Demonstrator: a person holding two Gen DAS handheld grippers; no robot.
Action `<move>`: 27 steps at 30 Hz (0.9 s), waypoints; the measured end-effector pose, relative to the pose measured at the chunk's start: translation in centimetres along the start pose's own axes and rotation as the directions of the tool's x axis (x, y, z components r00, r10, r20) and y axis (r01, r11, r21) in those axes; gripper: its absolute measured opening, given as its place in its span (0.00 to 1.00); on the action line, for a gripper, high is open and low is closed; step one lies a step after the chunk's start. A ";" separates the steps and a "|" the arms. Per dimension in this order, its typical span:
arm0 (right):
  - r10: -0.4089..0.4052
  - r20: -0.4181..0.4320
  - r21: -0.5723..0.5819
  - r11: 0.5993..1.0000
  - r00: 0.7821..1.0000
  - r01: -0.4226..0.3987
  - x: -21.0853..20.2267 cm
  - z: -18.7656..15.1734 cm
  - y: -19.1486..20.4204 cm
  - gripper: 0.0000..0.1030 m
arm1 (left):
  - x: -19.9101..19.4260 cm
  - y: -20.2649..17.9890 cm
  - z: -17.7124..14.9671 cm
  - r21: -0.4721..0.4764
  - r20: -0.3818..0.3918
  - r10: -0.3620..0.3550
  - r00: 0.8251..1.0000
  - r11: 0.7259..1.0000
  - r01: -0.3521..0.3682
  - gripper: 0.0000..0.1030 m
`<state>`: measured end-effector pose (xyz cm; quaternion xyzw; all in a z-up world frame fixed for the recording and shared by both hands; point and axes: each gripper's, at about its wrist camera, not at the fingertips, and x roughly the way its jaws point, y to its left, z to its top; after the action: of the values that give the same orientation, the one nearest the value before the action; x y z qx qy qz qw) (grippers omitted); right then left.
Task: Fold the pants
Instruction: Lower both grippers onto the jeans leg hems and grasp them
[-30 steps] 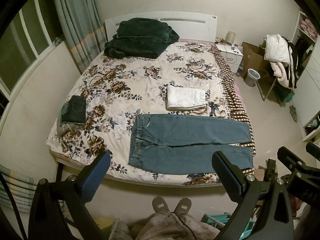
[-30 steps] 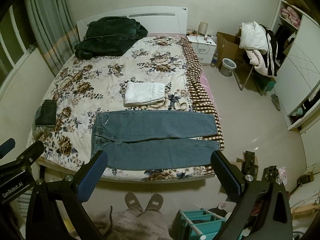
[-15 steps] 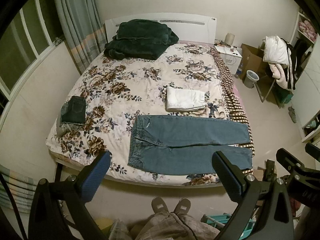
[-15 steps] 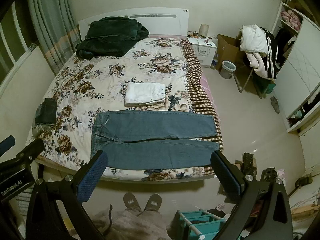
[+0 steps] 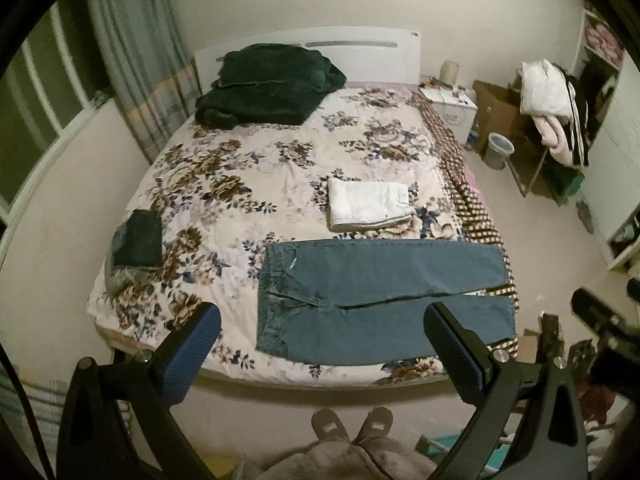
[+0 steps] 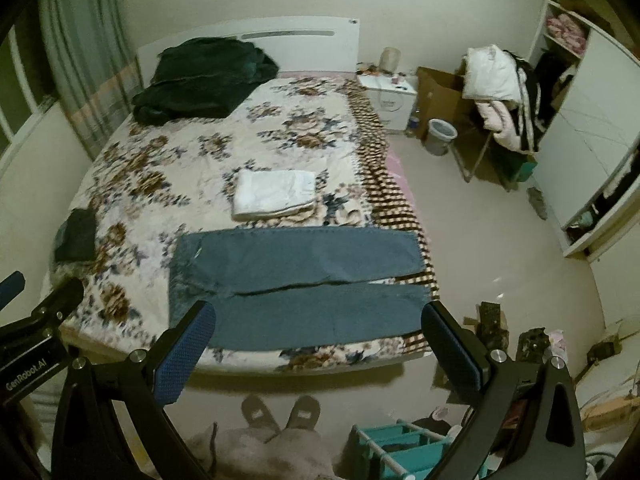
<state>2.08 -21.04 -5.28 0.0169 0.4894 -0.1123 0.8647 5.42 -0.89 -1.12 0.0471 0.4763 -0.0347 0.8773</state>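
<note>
Blue jeans (image 5: 380, 296) spread flat near the front edge of the bed (image 5: 280, 168), waist to the left, both legs side by side and stretched out to the right, leg ends reaching past the flowery cover onto the brown checked blanket (image 5: 468, 196). Not folded yet. Just behind the jeans, a folded white piece of clothing (image 5: 368, 204), close but not touching. Far off at the left edge of the bed, a small dark folded piece (image 5: 138, 238). Up by the white headboard (image 5: 360, 52), a big dark green heap (image 5: 268, 84). To the right of the bed, a white nightstand (image 5: 452, 110), a brown box (image 5: 496, 108), a grey bin (image 5: 498, 150) and a chair piled with clothes (image 5: 552, 108). At the window side, a striped curtain (image 5: 136, 76). Down low, two grey slippers (image 5: 352, 426) on the floor in front of the bed. Left gripper (image 5: 322, 344) held up above the floor, short of the bed, fingers wide apart, nothing between them. Right gripper (image 6: 318, 342) the same: up in the air, fingers (image 6: 188, 350) spread wide, holding nothing. Below it, a teal rack (image 6: 400, 448) on the floor.
</note>
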 end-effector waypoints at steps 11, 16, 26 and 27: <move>-0.035 -0.114 0.061 0.997 0.993 0.042 21.1 4.9 -4.6 1.00 | 15.5 -5.2 4.5 0.003 -0.090 -0.008 0.996 1.000 0.009 1.00; 0.020 -0.201 0.091 0.996 0.979 -0.002 34.3 7.1 -8.3 1.00 | 24.2 -8.4 6.4 -0.015 -0.152 0.041 0.988 0.999 -0.044 1.00; -0.054 -0.372 -0.203 0.979 0.927 -0.024 66.2 9.1 -8.4 1.00 | 47.2 -15.7 6.6 0.223 -0.259 0.167 0.951 0.969 -0.109 1.00; -0.066 -0.385 -0.246 0.969 0.921 -0.033 68.6 8.7 -7.6 1.00 | 49.8 -16.5 6.3 0.274 -0.266 0.180 0.947 0.956 -0.105 1.00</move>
<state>41.86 -41.88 -58.47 -0.0731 0.6618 -0.0520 0.7443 36.01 -18.80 -40.31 0.1990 0.5858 -0.0246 0.7853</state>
